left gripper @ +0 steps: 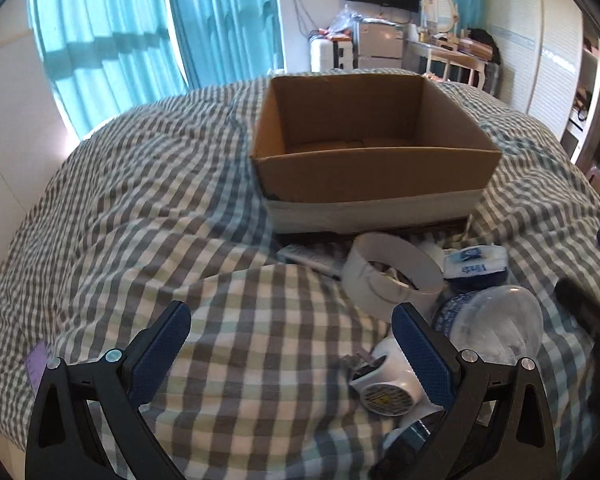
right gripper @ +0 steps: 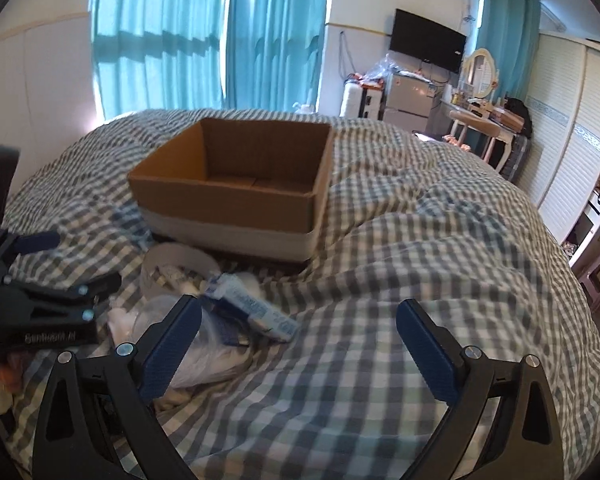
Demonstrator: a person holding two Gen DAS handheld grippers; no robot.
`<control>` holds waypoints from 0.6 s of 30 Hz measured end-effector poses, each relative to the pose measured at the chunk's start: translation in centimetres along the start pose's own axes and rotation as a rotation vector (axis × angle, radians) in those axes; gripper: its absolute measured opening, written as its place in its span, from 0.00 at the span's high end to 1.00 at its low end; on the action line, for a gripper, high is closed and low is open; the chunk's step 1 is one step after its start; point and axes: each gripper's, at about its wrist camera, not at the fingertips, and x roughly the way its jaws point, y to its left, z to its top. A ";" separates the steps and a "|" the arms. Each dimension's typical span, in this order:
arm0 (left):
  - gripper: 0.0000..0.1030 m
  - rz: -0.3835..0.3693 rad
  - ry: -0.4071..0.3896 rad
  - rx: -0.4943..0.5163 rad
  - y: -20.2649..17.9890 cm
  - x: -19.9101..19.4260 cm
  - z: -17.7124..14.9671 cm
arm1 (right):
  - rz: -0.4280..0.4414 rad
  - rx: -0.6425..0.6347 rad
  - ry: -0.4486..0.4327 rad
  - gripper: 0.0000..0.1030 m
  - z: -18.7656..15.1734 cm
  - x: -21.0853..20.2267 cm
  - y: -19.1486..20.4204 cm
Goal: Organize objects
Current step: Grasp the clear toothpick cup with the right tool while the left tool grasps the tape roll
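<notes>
An open cardboard box (left gripper: 376, 176) stands on the checked bedcover, with nothing visible inside; it also shows in the right wrist view (right gripper: 228, 204). In front of it lies a pile: a white round ring-shaped container (left gripper: 388, 276), a blue-white tissue pack (left gripper: 476, 266), a clear plastic bottle (left gripper: 492, 324) and a white charger-like gadget (left gripper: 384, 384). My left gripper (left gripper: 292, 324) is open, its right finger beside the gadget. My right gripper (right gripper: 300, 320) is open over the bedcover, right of the tissue pack (right gripper: 256, 312) and clear bag (right gripper: 204, 344).
The checked duvet (left gripper: 180, 200) is lumpy. The left gripper shows in the right wrist view (right gripper: 44, 280). Turquoise curtains (right gripper: 180, 40), a wall TV (right gripper: 428, 40), a small fridge (right gripper: 408, 100), a dressing table (right gripper: 484, 120) and wardrobes (right gripper: 572, 140) stand beyond the bed.
</notes>
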 end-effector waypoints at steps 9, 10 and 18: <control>0.00 0.016 0.027 -0.051 3.2 1.0 0.2 | 0.079 -0.114 0.091 0.07 -0.9 2.8 5.7; 0.00 0.013 0.030 -0.056 3.3 1.1 0.2 | 0.084 -0.123 0.105 0.08 -0.9 3.1 6.1; 0.00 0.004 0.052 -0.031 2.7 2.3 0.9 | 0.124 -0.128 0.179 0.18 -1.2 3.8 6.6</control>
